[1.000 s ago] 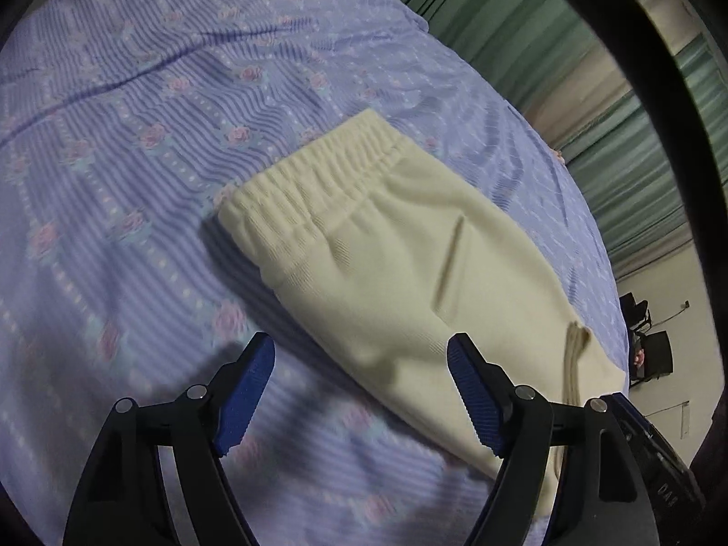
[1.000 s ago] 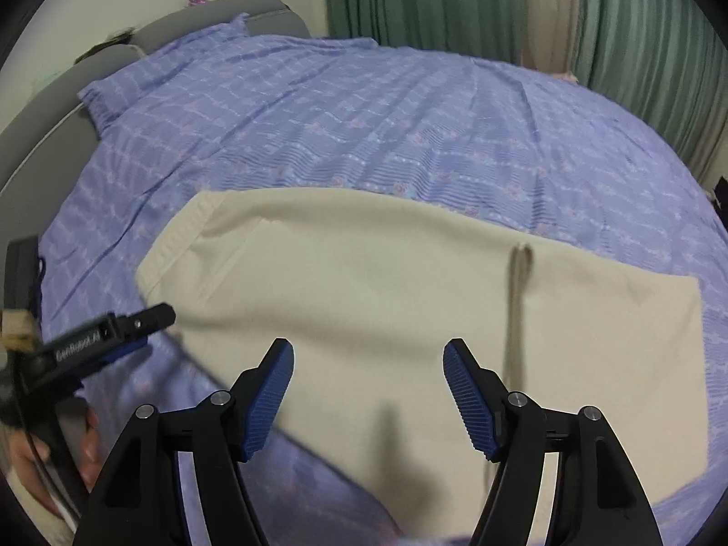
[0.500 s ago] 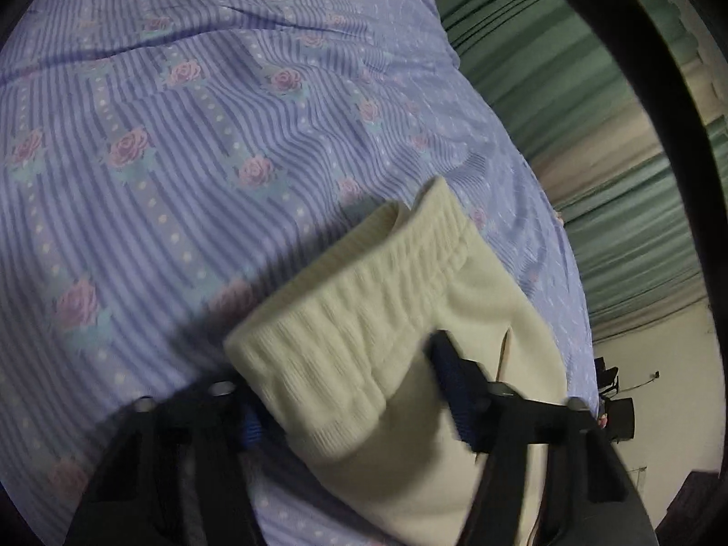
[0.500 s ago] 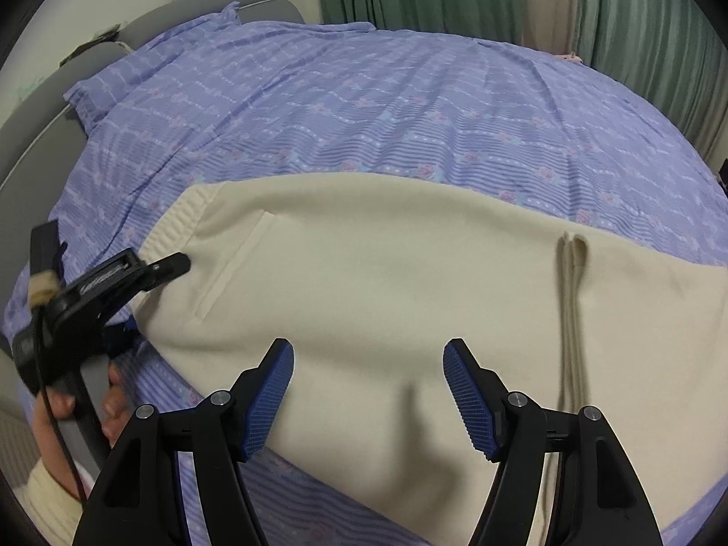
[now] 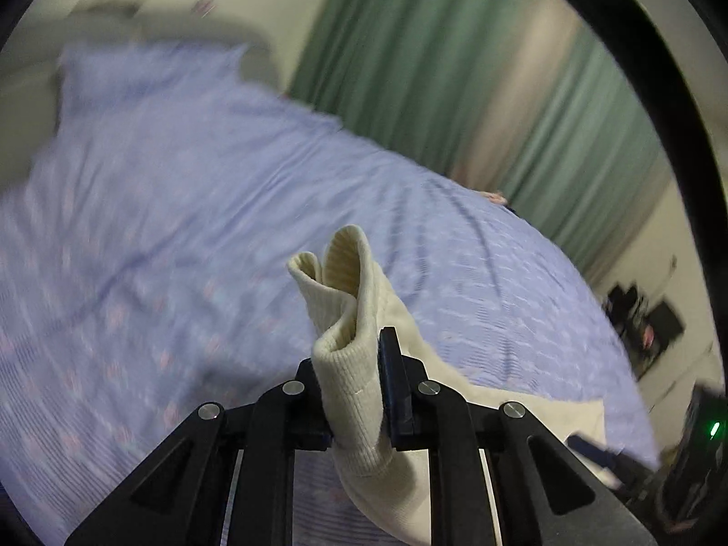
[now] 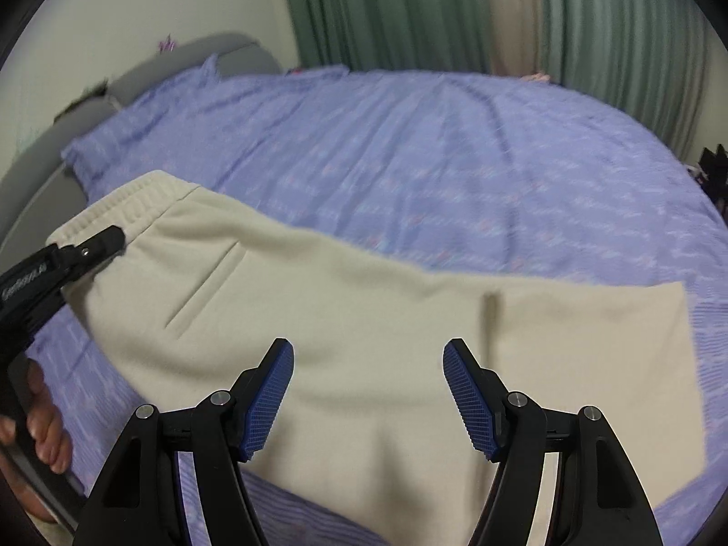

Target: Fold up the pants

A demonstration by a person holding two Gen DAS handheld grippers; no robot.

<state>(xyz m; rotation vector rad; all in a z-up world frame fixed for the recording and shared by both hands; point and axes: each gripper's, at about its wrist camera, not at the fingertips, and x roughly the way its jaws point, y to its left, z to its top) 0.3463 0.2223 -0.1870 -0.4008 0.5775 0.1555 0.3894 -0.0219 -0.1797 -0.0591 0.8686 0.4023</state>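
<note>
Left gripper [image 5: 352,391]: we see its jaws clamped on the ribbed waistband of the cream knit pants [image 5: 350,318], lifting that corner.
Right gripper [image 6: 368,391]: blue-padded fingers [image 6: 273,391] spread apart above the cloth, holding nothing.
Pants [image 6: 364,341]: spread flat across the lilac floral bedsheet [image 6: 455,159].
Background: green pleated curtains [image 6: 386,9].

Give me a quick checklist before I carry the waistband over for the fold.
1. Left gripper clamped on the waistband: ok.
2. Right gripper open above the pants, holding nothing: ok.
3. Pant legs lying flat on the bedsheet: ok, only shallow creases.
4. Both waistband layers caught in the grip: cannot tell.
5. Hem end on the bed: ok.
6. Left view sharp enough to judge: not ok, blurred.
</note>
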